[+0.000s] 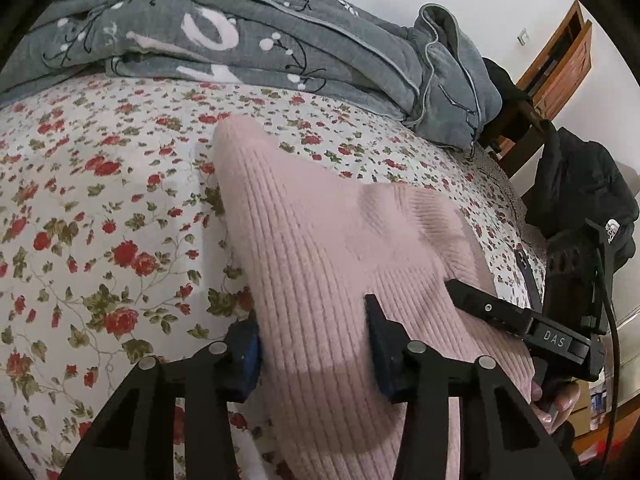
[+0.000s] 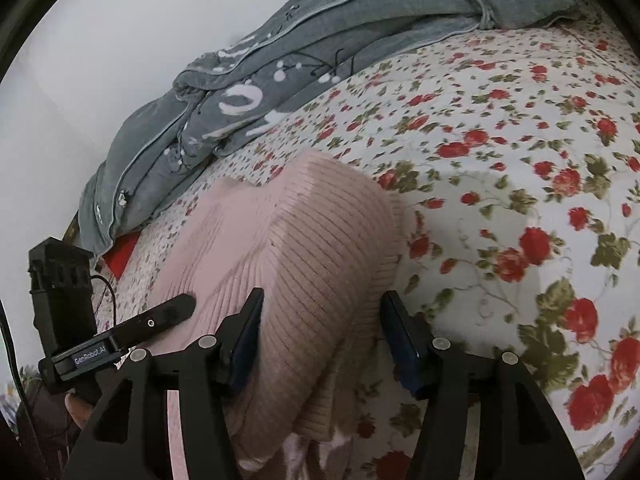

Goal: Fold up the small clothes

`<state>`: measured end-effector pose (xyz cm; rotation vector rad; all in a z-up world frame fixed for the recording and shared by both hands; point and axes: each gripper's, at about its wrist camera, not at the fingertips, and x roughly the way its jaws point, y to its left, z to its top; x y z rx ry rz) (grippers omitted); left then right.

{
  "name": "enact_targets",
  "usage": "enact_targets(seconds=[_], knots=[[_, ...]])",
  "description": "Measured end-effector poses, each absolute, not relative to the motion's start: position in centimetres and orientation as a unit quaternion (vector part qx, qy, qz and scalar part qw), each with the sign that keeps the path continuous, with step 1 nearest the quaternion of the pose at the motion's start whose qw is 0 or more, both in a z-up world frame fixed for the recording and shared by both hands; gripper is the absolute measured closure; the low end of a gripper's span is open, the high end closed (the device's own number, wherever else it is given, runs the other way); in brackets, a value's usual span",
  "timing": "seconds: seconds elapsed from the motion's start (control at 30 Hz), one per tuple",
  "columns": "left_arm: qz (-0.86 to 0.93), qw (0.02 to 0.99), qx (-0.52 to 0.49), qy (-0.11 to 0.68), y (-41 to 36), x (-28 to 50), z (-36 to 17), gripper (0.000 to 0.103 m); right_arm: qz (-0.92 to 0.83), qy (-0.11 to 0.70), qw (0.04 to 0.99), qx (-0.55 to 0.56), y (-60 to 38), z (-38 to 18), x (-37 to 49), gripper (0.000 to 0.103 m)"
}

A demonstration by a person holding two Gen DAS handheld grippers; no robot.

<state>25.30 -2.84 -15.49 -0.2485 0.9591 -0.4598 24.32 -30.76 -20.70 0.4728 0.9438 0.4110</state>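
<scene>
The left gripper [image 1: 316, 344] points down at a slant, its two fingers partly apart. The right gripper [image 2: 322, 332] points down too, fingers a bit wider. Each shows at the edge of the other's view, with a hand [image 1: 554, 402] on its handle

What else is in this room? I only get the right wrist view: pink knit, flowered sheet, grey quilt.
Observer: The left wrist view shows a black jacket bunched up just past the edge of the bed.
Operator: Any furniture?
Observer: Yes, brown wooden furniture stands farther back, beyond the jacket.
Operator: Who holds my gripper?
Observer: A hand is wrapped around the handle of the right gripper, low at the picture's edge.
</scene>
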Motion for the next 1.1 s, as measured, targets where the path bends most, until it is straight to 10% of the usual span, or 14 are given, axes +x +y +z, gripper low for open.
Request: enact_targets(seconds=[0.3, 1.1], knots=[[-0.217, 0.869, -0.108, 0.431, -2.5, 24.4, -13.3, 0.065, 0.192, 0.426, 0.86, 0.205, -29.2, -18.7, 23.6, 0.074], [-0.137, 0.895, -0.103, 0.413, 6.5, 35.4, -11.8, 0.064, 0.242, 0.402, 0.861, 0.198, -18.3, -16.1, 35.9, 0.075]])
